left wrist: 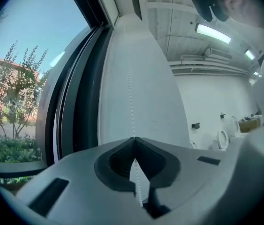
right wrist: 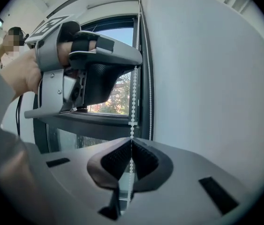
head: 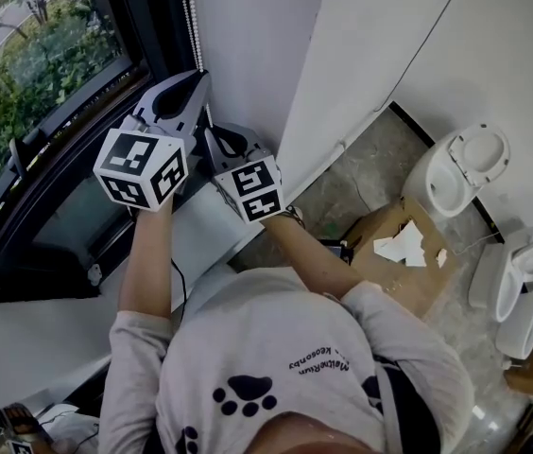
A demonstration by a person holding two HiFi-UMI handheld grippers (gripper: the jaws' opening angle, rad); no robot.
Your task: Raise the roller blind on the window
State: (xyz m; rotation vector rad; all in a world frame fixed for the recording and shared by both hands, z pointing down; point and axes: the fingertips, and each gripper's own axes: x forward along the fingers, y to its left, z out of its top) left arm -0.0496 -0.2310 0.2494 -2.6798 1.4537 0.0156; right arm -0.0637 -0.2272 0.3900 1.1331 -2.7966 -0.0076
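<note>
head view: both grippers sit at 11 o'clock by the window (head: 40,83), left gripper (head: 191,85) above right gripper (head: 221,145), with the chain (head: 189,12) running up to 12. each gripper's jaws are pinched tight on the chain. the blind itself shows in no view. risks: with both clamped on one strand, a pull by either fights the other. a slanted tug could let beads slip. the connector (right wrist: 132,123) just above the right jaws may snag.
</note>
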